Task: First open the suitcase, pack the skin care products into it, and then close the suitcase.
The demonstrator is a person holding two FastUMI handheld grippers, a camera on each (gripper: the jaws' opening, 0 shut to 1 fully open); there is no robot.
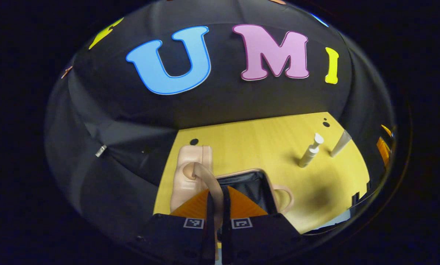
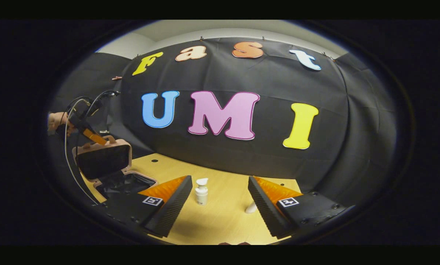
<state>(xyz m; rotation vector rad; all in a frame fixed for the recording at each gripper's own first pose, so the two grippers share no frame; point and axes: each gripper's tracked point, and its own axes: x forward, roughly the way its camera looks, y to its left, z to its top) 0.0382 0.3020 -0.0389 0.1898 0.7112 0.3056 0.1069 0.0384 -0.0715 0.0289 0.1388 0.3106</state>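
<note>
Left tongs [image 1: 217, 206] clamped the pink suitcase [image 2: 105, 162] lid's handle [image 1: 205, 176], holding the lid upright over the open case at nine o'clock. Right tongs [image 2: 217, 202] gaped wide above the bench [image 2: 220, 221], a pump bottle [image 2: 201, 191] standing between them at twelve o'clock.

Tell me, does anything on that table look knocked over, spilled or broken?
Nothing looks spilled or broken. The suitcase stands open, its lid held up by the left gripper clamped on the handle. The pump bottle stands upright between the open right gripper's fingers, and a tube stands beside it.
</note>
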